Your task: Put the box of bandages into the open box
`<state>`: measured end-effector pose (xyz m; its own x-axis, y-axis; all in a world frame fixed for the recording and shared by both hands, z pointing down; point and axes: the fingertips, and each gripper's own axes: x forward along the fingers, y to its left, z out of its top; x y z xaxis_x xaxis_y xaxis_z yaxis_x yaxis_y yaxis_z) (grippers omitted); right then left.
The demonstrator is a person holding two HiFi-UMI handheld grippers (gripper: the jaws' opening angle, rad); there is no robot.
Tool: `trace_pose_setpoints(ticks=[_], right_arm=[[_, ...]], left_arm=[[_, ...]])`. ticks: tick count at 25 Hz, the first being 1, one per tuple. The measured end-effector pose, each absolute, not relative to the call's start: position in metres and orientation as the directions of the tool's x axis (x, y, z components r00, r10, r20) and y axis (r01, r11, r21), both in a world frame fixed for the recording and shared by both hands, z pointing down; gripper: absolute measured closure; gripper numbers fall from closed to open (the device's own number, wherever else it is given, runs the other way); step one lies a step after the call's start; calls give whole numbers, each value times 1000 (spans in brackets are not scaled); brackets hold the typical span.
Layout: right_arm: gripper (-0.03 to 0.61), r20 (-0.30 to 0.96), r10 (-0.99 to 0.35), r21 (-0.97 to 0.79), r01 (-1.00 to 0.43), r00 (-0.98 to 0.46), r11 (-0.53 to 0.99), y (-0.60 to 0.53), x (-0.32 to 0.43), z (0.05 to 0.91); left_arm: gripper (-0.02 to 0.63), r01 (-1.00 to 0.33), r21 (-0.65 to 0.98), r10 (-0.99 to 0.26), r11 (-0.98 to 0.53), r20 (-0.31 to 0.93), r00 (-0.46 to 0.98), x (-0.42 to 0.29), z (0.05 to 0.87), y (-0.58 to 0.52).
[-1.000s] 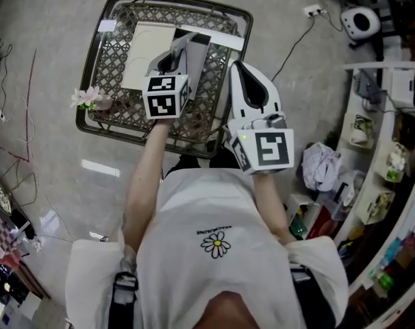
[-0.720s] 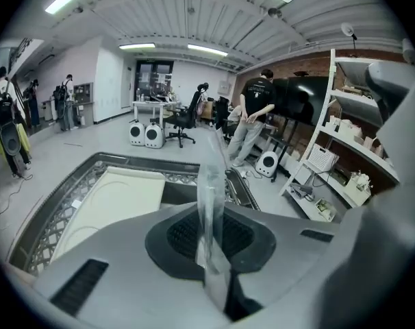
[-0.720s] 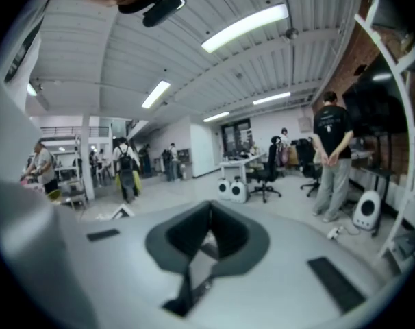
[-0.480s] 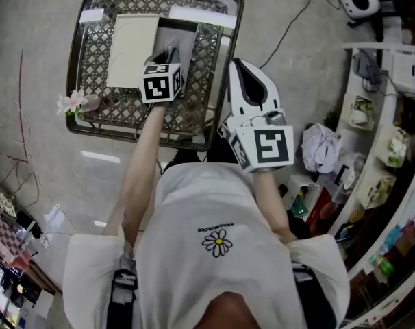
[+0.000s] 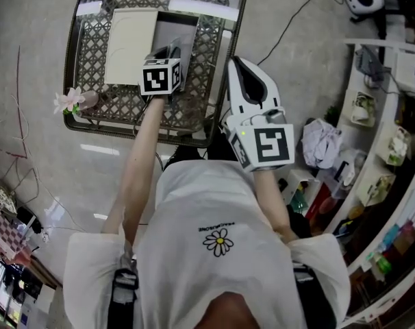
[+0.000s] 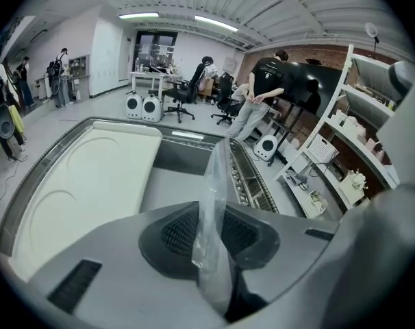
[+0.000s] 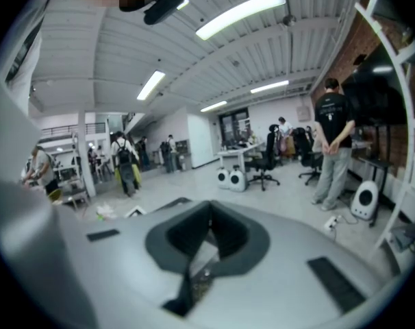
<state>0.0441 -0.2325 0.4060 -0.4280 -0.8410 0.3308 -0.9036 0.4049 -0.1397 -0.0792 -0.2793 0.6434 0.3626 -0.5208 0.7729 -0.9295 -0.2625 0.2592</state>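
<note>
Clear plastic (image 6: 214, 177) hangs between opening left tongs (image 5: 170, 48) over open box (image 5: 183, 25); right tongs (image 7: 207, 244) closed, empty.

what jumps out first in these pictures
A strip of clear plastic stands between the left tongs, which are just opening over the open box on the lattice table. The right tongs hang empty at the table's right edge.

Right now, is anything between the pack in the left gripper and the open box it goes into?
Nothing visible. The clear plastic pack stands between the left gripper's opening jaws, over the open box's bare grey interior; its white lid lies flat to the left.
</note>
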Motion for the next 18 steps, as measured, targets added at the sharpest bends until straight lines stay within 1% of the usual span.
trace_pose_setpoints(ticks=[5, 8, 12, 14, 18], right_arm=[[548, 332, -839, -147, -902, -432, 406, -232, 41, 408], [548, 328, -838, -151, -900, -437, 410, -232, 39, 407], [548, 328, -834, -157, -897, -443, 414, -232, 38, 407], [548, 329, -833, -160, -895, -445, 415, -231, 37, 407], [548, 325, -829, -164, -890, -456, 425, -231, 32, 408]], left_arm=[[403, -930, 254, -522, -265, 773, 360, -81, 646, -279], [358, -934, 240, -539, -264, 767, 349, -81, 643, -281], [294, -938, 180, -575, -296, 751, 325, -79, 638, -283], [278, -941, 158, -587, -300, 747, 312, -81, 636, -283], [267, -944, 153, -591, -291, 748, 303, -85, 633, -280]])
